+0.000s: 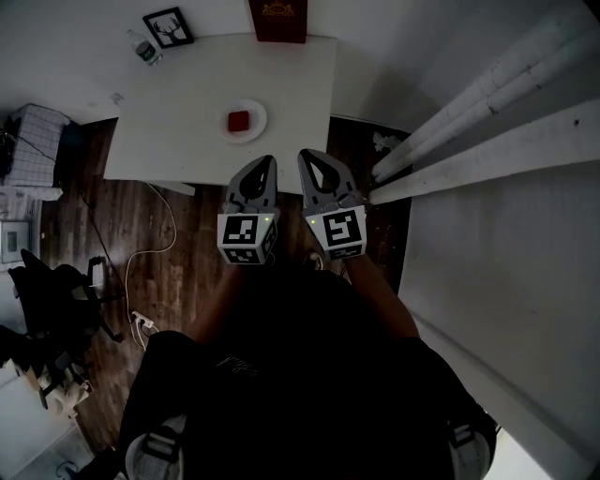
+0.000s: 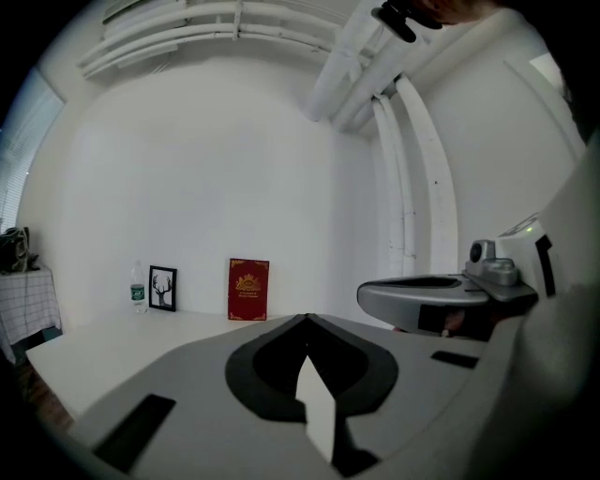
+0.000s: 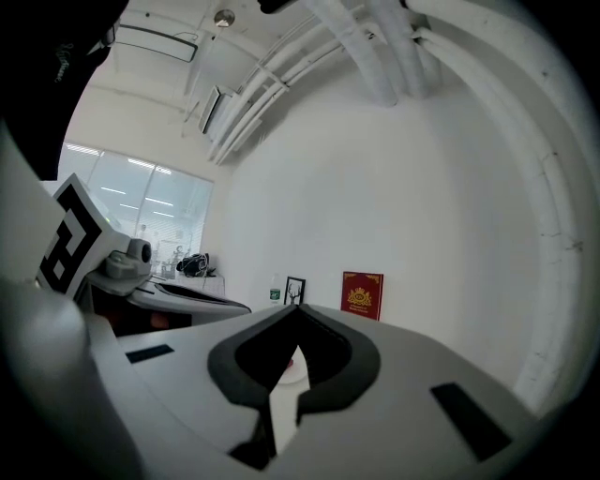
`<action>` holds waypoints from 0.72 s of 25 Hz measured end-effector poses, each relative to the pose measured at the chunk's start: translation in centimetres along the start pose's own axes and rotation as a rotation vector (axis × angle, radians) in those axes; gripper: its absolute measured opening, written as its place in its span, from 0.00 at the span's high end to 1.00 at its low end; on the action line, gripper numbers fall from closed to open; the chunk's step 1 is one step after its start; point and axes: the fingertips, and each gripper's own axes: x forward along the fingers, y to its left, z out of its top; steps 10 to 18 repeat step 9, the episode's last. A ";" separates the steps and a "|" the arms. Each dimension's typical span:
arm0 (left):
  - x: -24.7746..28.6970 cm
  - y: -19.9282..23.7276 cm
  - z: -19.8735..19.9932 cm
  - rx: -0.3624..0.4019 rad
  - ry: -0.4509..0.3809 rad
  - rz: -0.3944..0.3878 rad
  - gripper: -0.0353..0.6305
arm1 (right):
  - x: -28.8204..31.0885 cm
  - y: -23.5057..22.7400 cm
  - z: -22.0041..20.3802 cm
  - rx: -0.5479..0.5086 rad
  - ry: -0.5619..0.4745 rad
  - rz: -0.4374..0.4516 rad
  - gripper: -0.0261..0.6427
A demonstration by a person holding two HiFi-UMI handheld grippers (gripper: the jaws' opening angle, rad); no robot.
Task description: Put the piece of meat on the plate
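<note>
My dark-clothed torso filled the near bottom of the head view, with both forearms reaching out from it. I held the left gripper and the right gripper side by side, just beside each other. Both pointed far, toward the table, about level, with the marker cubes facing up. Two grippers in all. The left jaws were pressed together with nothing between them. The right jaws were the same, closed and empty. Neither touched anything.

One piece of meat, red and blocky, sat on the one white plate. The plate was at mid-table, toward the near right side, beyond my fingertips and apart from them. One red book stood at the far edge. One framed deer picture and one water bottle were at the far left corner. One white cable trailed over the dark floor, near left.
</note>
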 end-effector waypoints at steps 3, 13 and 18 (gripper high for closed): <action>0.2 -0.3 -0.3 -0.010 0.017 -0.005 0.94 | -0.1 -0.6 -0.1 0.005 -0.010 -0.001 0.93; 0.6 -0.2 -0.7 0.020 0.037 0.011 0.94 | 0.1 -1.8 -0.2 0.029 -0.026 -0.015 0.93; 0.6 -0.2 -0.7 0.020 0.037 0.011 0.94 | 0.1 -1.8 -0.2 0.029 -0.026 -0.015 0.93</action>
